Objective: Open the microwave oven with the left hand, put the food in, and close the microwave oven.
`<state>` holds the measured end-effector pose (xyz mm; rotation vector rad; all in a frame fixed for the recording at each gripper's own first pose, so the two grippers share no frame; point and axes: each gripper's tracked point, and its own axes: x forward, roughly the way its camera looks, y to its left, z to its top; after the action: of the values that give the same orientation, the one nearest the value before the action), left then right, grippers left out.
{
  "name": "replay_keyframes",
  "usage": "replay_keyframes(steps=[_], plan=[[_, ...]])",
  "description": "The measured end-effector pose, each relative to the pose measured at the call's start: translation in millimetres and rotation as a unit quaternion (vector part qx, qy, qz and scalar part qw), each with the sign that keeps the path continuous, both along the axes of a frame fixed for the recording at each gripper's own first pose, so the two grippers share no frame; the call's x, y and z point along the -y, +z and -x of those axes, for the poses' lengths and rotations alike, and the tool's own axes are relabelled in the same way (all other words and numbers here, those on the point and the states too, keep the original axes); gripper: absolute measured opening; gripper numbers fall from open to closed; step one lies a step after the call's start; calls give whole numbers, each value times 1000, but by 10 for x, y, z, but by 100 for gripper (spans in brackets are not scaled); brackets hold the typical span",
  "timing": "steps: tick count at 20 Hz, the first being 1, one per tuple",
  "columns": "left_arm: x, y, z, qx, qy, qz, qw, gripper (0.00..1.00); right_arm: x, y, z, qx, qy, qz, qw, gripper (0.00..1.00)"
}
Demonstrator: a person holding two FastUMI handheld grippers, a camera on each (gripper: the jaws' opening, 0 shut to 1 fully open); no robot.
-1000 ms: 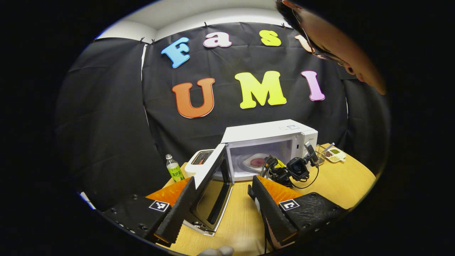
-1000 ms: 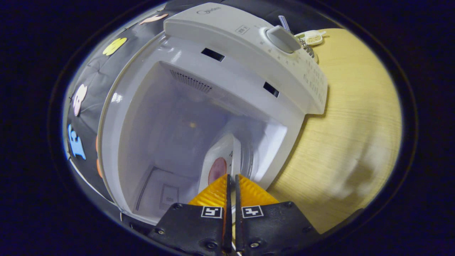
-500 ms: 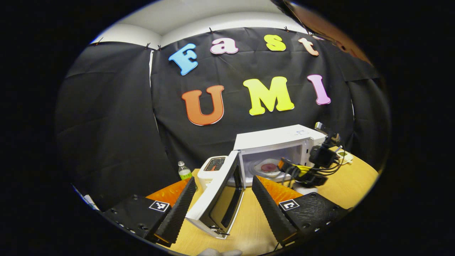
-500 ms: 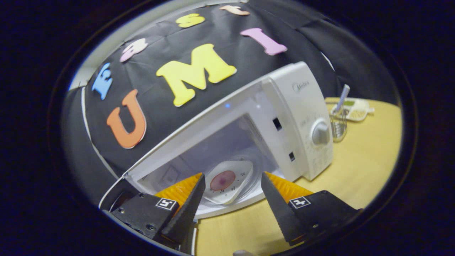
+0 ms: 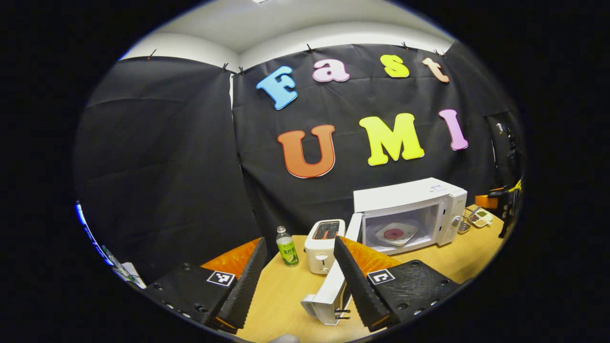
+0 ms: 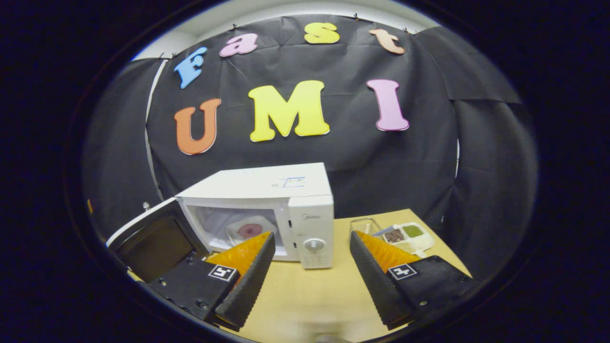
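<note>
The white microwave [image 5: 410,200] stands on the wooden table with its door [image 5: 329,290] swung wide open toward me. Inside it lies a white plate with a reddish piece of food [image 5: 394,233]. My left gripper [image 5: 299,243] is open and holds nothing; the door's edge sits just beside its right finger. In the right gripper view the microwave [image 6: 267,190], its open door [image 6: 152,243] and the plate of food [image 6: 250,230] lie ahead. My right gripper [image 6: 312,236] is open and empty, well back from the oven. The other gripper [image 5: 505,205] shows at the far right of the left gripper view.
A white toaster [image 5: 324,240] and a green-labelled bottle [image 5: 287,247] stand left of the microwave. A wire basket [image 6: 364,224] and a white compartment tray [image 6: 405,236] sit to its right. Bare table [image 6: 305,295] lies in front of me.
My right gripper opened, left the plate inside the microwave and drew back. My left gripper also pulled away, so the door now sits near its right finger.
</note>
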<state>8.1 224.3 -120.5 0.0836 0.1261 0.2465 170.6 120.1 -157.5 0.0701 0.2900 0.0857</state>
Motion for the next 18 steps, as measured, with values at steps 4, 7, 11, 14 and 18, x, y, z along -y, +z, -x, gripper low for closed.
replay_keyframes(steps=[4,7,11,14,18], plan=[[-435,-518,45,-23,35,19,999,43,529,250,320,-15,-21,32,999,100],[-721,-1085,87,-55,58,37,996,0,617,459,507,-12,-16,31,999,100],[-546,-1736,13,-103,22,30,994,0,704,405,712,-42,-6,55,998,92],[-355,-1832,-61,-103,-5,35,994,0,784,354,773,-63,-17,34,997,93],[-185,-1827,-68,-93,-7,47,995,0,904,281,858,-74,-20,25,997,92]])
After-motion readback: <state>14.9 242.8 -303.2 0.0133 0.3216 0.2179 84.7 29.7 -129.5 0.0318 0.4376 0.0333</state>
